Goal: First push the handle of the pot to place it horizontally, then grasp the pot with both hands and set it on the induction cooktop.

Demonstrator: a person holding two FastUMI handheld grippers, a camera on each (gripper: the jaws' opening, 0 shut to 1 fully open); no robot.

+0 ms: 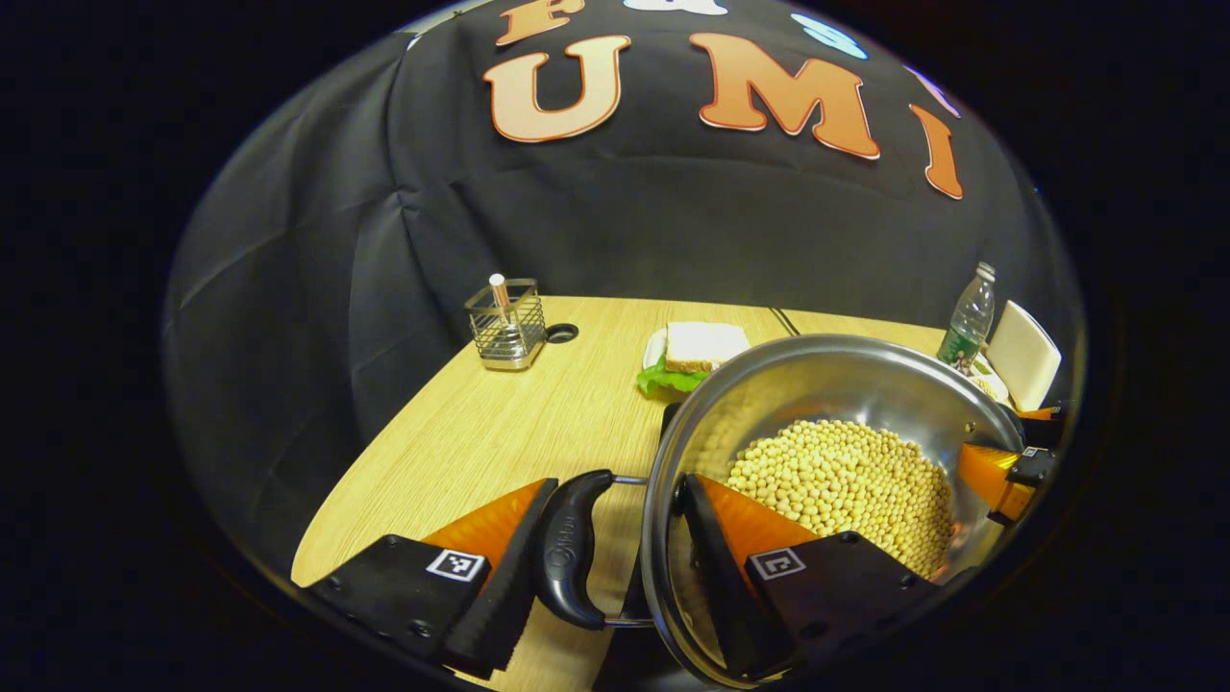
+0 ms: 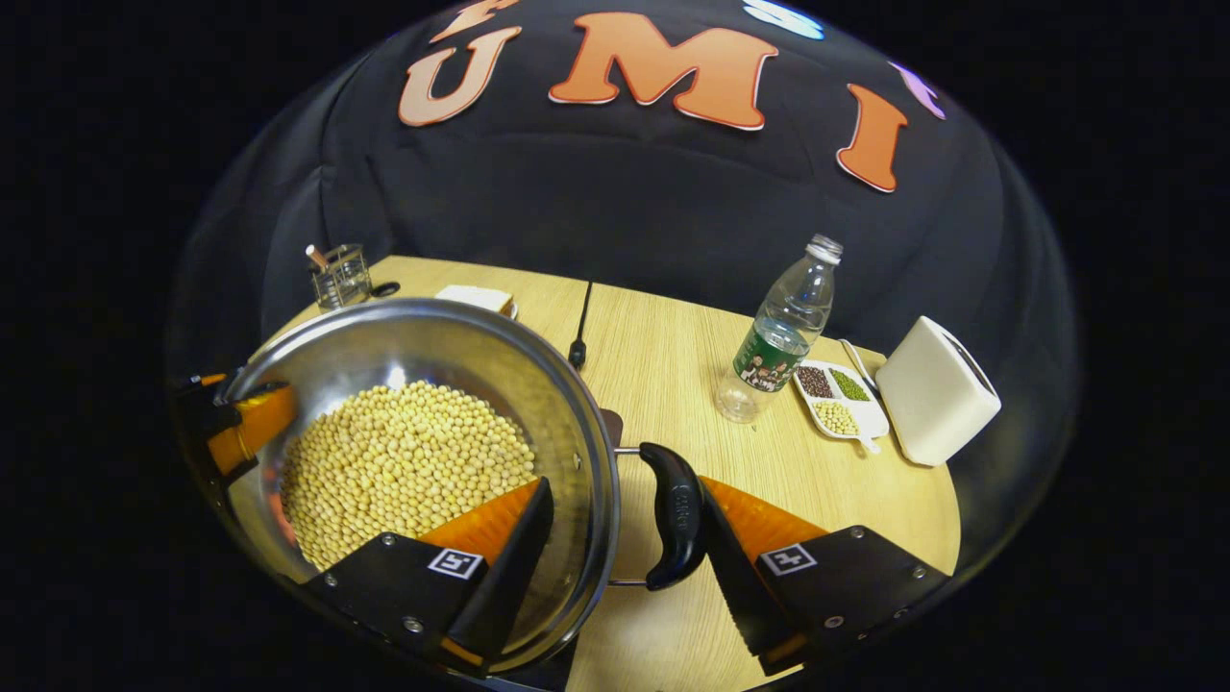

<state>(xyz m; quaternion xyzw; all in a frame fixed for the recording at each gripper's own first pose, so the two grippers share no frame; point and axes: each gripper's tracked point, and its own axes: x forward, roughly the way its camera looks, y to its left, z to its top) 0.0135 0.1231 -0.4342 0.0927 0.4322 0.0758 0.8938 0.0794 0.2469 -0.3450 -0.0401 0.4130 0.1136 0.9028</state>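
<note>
Your left tool (image 1: 615, 567): right finger hides pot (image 1: 817, 384) wall at 6 o'clock; whether both fingers press, can't tell. Pot covers sandwich (image 1: 701, 348) lower edge and whatever lies beneath. Your right tool (image 2: 625, 548): left finger masks beans (image 2: 404, 461) at 5 o'clock. Bottle (image 2: 783, 336) label too small to tell. Tabletop (image 2: 673, 365) cut off at 6 o'clock.

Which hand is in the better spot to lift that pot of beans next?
Neither, left or right: the left gripper has its jaws astride one black handle and the pot rim, the right gripper astride the opposite handle. Evenly placed, so probably both lift together.
</note>
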